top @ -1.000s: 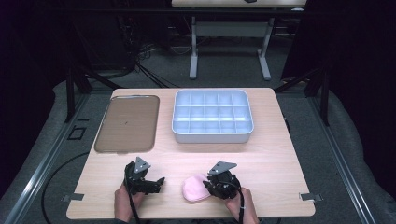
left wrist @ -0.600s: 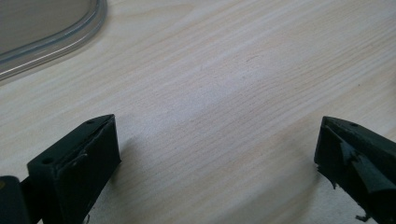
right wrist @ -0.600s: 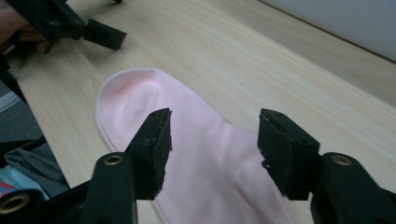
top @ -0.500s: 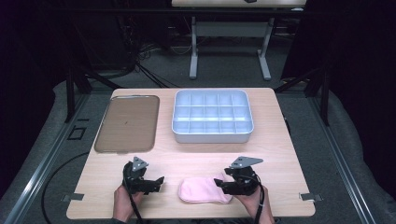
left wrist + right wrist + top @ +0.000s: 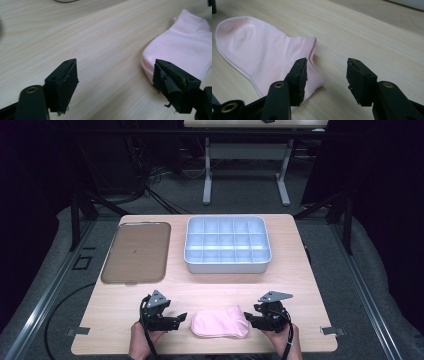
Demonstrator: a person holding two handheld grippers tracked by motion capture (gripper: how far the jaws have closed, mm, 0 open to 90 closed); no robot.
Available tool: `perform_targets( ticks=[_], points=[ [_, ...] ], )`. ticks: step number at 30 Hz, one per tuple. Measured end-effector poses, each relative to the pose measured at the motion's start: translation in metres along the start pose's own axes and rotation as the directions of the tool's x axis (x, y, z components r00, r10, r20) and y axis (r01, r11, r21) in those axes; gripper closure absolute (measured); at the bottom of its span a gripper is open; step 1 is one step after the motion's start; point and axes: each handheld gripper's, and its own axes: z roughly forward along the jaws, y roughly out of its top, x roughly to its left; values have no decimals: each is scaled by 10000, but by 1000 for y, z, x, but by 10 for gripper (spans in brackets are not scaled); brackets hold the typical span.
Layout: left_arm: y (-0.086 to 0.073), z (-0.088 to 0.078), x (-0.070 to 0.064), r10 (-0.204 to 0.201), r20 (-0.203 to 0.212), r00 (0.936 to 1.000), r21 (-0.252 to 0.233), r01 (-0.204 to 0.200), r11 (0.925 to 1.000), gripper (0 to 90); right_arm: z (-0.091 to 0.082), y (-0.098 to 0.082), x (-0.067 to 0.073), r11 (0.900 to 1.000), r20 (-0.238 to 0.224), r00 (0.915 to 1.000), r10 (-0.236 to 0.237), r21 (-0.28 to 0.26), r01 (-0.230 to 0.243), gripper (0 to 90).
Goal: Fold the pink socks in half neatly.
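While the flat pink fabric sock [image 5: 220,322] lies on the near table edge, the left gripper [image 5: 181,317] flanks it, jaws apart, just narrowing, empty; the right gripper [image 5: 248,321], also just narrowing, apparently grips nothing.

In the left gripper view the pink sock [image 5: 180,52] is cut off by the right edge, and one jaw of the left hand-held gripper [image 5: 115,86] covers part of its near side. In the right gripper view a jaw of the right hand-held gripper [image 5: 327,81] hides the sock's lower corner. In the high view both hands, e.g. the left one [image 5: 141,344], are cut by the bottom edge.
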Motion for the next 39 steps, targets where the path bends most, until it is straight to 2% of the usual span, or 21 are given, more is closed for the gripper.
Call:
perform_targets(
  ticks=[1,3,8,17,18,22,28,39],
  points=[
    [1,1,-4,13,91,10000,-18,-12,10000,220,3,-2,-1,9997,-236,9997,76,-239,-82,530],
    [2,3,-10,151,292,9995,18,-152,9999,257,18,-6,-1,9849,-1005,9936,520,-1591,-677,558],
    [7,9,-22,346,625,9974,304,-365,9989,342,26,-9,-2,9890,-1091,9920,637,-1263,-774,613],
    [6,20,-34,612,1122,9918,964,-721,9927,527,29,-12,7,9888,-1539,9866,533,-1298,-737,667],
    [6,21,-35,682,1078,9918,1082,-799,9909,570,32,-12,9,9916,-1515,9878,354,-1174,-535,688],
    [5,25,-38,939,1054,9900,1453,-1087,9834,638,34,-13,11,9920,-1421,9894,308,-1168,-477,718],
    [3,26,-39,1203,793,9896,1448,-1308,9808,760,33,-13,12,9931,-1381,9904,89,-1144,-249,775],
    [8,32,-37,1378,584,9887,1334,-1445,9805,793,32,-16,10,9910,-946,9952,264,-1279,-385,805]
  ],
)
